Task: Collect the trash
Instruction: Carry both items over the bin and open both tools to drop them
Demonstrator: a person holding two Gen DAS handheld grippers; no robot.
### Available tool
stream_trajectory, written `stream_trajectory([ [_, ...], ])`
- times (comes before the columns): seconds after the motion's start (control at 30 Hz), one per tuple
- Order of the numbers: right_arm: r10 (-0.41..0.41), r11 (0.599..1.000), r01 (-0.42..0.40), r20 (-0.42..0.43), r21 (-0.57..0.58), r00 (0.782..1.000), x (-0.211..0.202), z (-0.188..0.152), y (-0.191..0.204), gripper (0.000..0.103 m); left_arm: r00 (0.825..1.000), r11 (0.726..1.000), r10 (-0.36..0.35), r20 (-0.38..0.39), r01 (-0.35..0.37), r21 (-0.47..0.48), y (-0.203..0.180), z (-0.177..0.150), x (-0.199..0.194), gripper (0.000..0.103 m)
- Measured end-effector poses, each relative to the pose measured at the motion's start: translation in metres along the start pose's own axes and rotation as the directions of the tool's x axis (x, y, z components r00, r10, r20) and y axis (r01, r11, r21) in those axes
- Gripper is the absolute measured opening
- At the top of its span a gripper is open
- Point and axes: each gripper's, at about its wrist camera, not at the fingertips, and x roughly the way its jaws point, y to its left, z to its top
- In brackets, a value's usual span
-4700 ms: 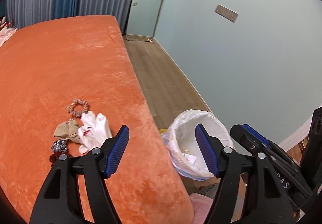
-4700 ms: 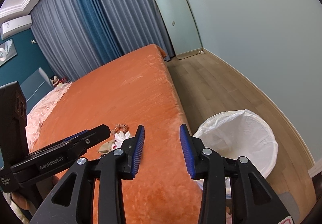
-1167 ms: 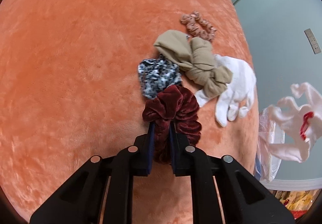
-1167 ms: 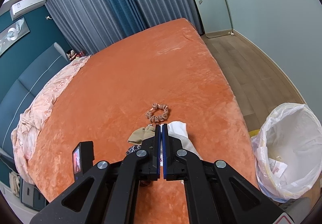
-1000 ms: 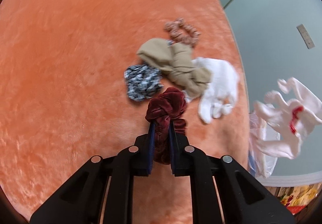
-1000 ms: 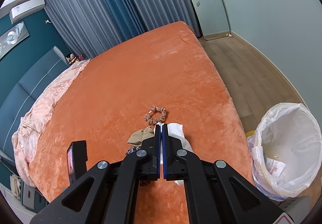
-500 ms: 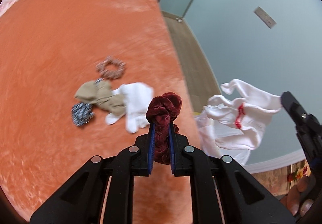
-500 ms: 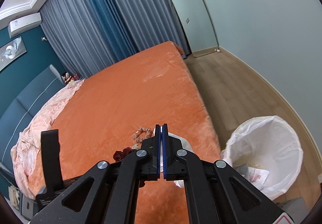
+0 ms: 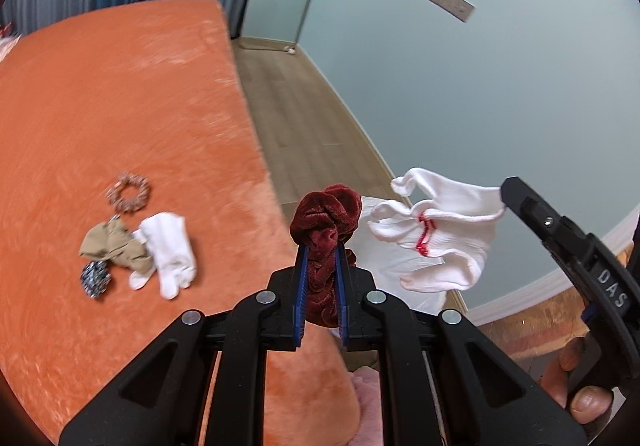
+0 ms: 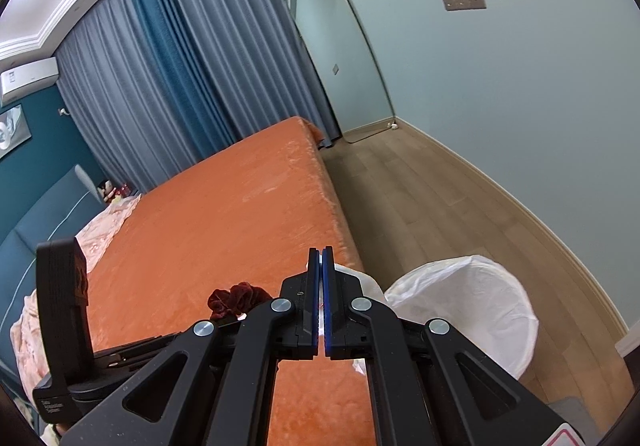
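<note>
My left gripper [image 9: 320,250] is shut on a dark red velvet scrunchie [image 9: 326,213], held in the air past the bed's edge. The scrunchie also shows in the right wrist view [image 10: 236,298]. My right gripper [image 10: 321,254] is shut on a white sock with a red mark [image 9: 436,238], which hangs to the right of the scrunchie. The white-lined trash bin [image 10: 472,306] stands on the floor beside the bed, below and right of the right gripper. In the left wrist view the bin is mostly hidden behind the sock.
On the orange bed [image 9: 100,117] lie a pink scrunchie [image 9: 128,191], a beige cloth [image 9: 114,246], a speckled scrunchie [image 9: 94,278] and a white sock [image 9: 170,252]. Wood floor [image 10: 420,197], a leaning mirror [image 10: 340,61] and the pale wall lie to the right.
Both grippers closed on their items and lifted them off the bed. Both have swung right toward the bin; the red scrunchie left the pile.
</note>
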Motion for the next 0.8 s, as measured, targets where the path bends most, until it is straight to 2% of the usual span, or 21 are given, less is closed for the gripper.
stream_trajectory([
  [0.37,-0.055,0.998,0.054,0.023,0.044,0.998,-0.018,0.0,-0.038,0.001,0.999,0.994,-0.047,-0.01,0.048,0.098,-0.06,0.008,0.016,0.012],
  [0.8,-0.095,0.993,0.093,0.025,0.077,0.995,-0.023,0.001,-0.07,0.001,0.997,0.981,-0.075,-0.027,0.078,0.18,-0.102,0.009,0.034,0.012],
])
